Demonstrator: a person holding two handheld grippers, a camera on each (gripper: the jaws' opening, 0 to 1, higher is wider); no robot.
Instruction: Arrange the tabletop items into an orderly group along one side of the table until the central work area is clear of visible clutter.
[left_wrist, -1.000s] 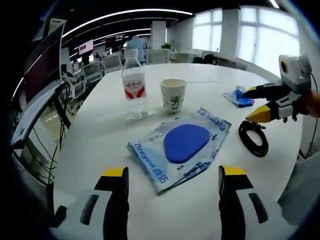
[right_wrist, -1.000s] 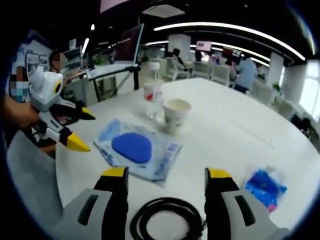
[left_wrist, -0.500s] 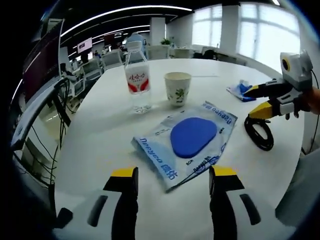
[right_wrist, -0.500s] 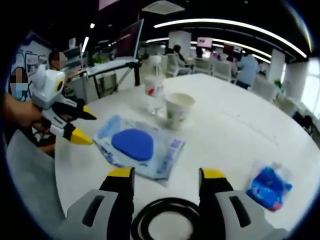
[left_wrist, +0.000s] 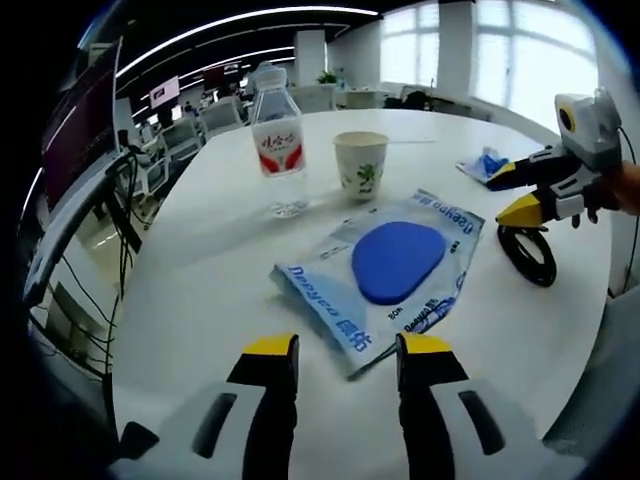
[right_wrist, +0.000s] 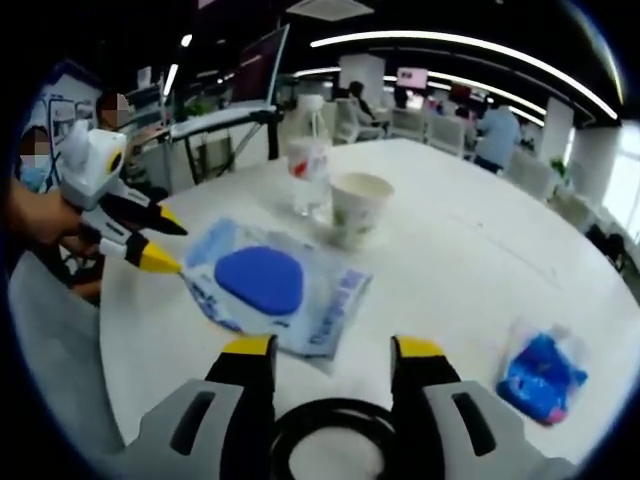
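Note:
On the white round table (left_wrist: 190, 280) lies a clear packet with a blue pad (left_wrist: 395, 260) (right_wrist: 265, 285). Its near corner sits between the tips of my left gripper (left_wrist: 347, 350), which is open. In the right gripper view the left gripper (right_wrist: 160, 240) has its lower tip touching the packet's edge. A water bottle (left_wrist: 277, 140) (right_wrist: 310, 165) and a paper cup (left_wrist: 361, 162) (right_wrist: 358, 205) stand behind the packet. My right gripper (right_wrist: 334, 350) (left_wrist: 508, 192) is open just above a black cable coil (right_wrist: 335, 440) (left_wrist: 528, 255). A small blue wrapped item (left_wrist: 483, 165) (right_wrist: 543, 372) lies to its right.
A monitor on an arm (left_wrist: 90, 120) with hanging cables stands off the table's left edge. Office chairs (left_wrist: 225, 115), desks and people are in the background. The table edge runs close below both grippers. Bare tabletop stretches beyond the cup (right_wrist: 470, 230).
My left gripper's jaws have narrowed and come closer to the packet's near corner. My right gripper's jaws have narrowed slightly over the cable coil. The items lie where they were.

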